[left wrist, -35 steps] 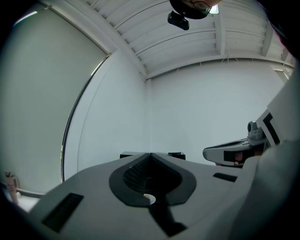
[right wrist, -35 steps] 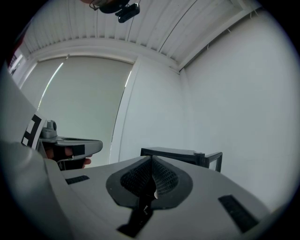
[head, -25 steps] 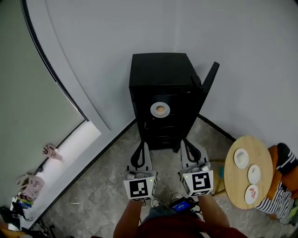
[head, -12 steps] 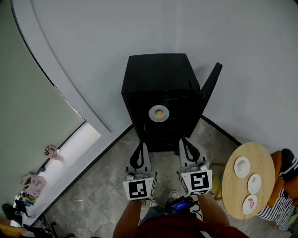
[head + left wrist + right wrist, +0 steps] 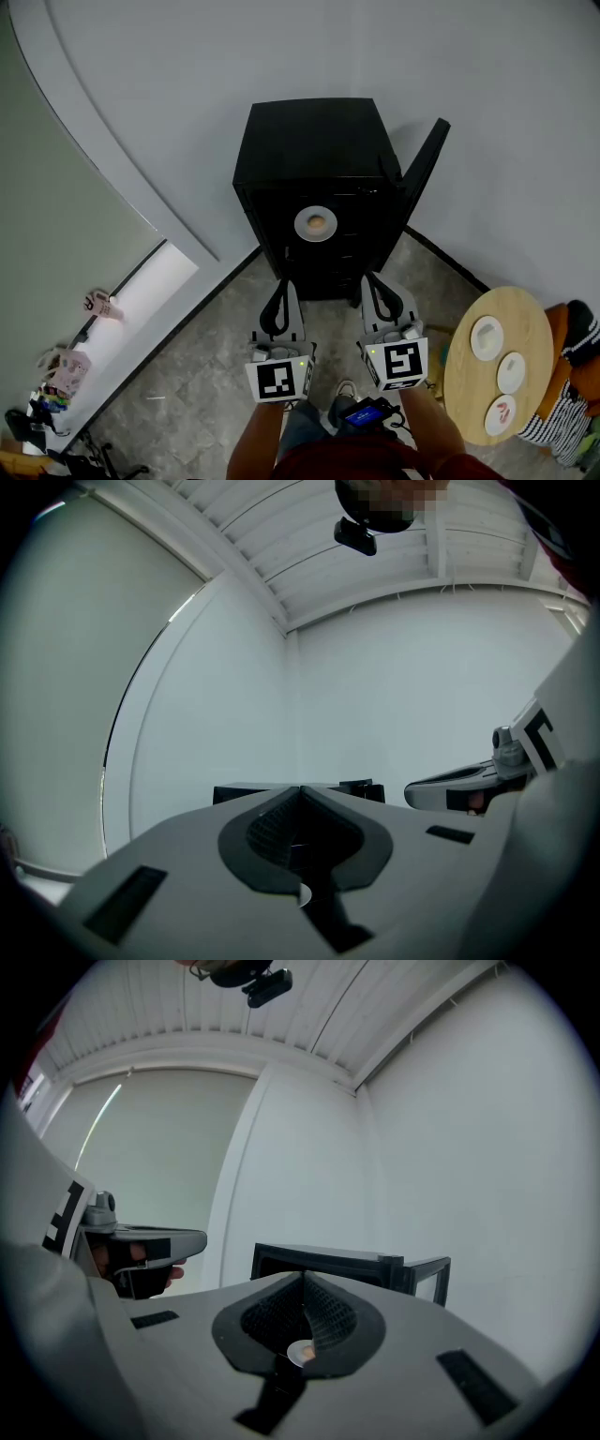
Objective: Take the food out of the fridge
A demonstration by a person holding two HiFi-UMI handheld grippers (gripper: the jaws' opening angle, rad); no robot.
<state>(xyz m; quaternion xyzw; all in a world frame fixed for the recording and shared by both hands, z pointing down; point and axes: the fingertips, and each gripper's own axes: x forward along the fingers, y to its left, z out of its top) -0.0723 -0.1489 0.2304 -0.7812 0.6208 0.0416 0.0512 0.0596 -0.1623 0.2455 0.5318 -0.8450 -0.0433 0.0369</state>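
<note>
A black fridge (image 5: 319, 178) stands against the wall, its door (image 5: 424, 164) swung open to the right. On an inner shelf sits a white plate with a small brown piece of food (image 5: 316, 223). My left gripper (image 5: 282, 283) and right gripper (image 5: 368, 279) are held side by side in front of the fridge, short of it, both shut and empty. In the left gripper view the jaws meet (image 5: 300, 787) with the fridge top (image 5: 248, 792) just beyond. The right gripper view shows closed jaws (image 5: 303, 1277), the fridge (image 5: 328, 1262) and the plate (image 5: 300, 1354) through the gap.
A round wooden table (image 5: 469, 375) with three small white dishes (image 5: 487, 337) stands at the right, with a seated person in striped clothes (image 5: 562, 403) beside it. Small items (image 5: 98, 305) lie by the window at the left. The floor is grey stone tile.
The fridge has shifted slightly up and left in the head view while both grippers edged forward toward it. Both stay shut and empty.
</note>
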